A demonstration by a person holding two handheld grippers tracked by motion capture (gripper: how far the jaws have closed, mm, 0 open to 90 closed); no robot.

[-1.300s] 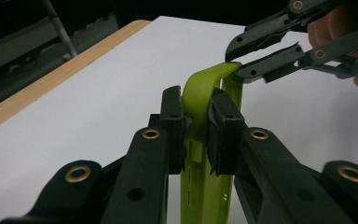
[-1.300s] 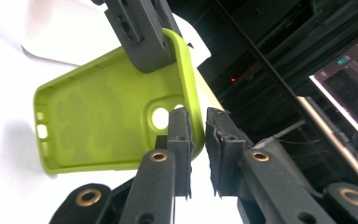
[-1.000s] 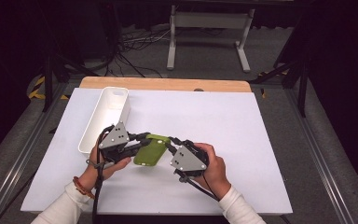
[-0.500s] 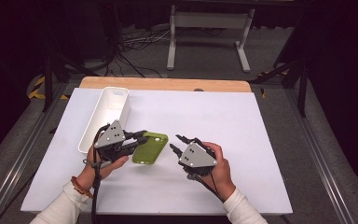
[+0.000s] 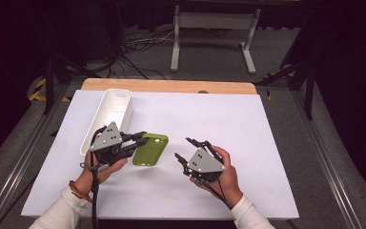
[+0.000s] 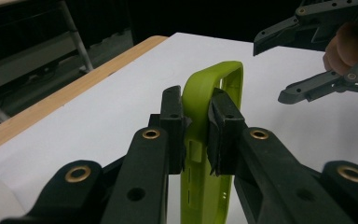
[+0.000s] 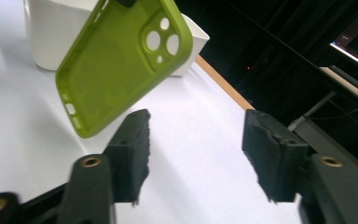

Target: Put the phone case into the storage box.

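I am pinching the green phone case [image 6: 213, 100] by one thin edge in my left hand-held gripper [image 5: 140, 139]; it risks slipping. My right hand-held gripper [image 5: 189, 149] is spread, empty.

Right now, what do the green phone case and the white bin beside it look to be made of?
Green phone case: probably soft silicone or rubbery plastic, with a matte, even surface, rounded moulded edges and camera cut-outs. The left gripper is pinching its edge. White bin: looks like rigid moulded plastic, smooth with a slight sheen and thin, uniform walls. Neither can be confirmed by look alone.
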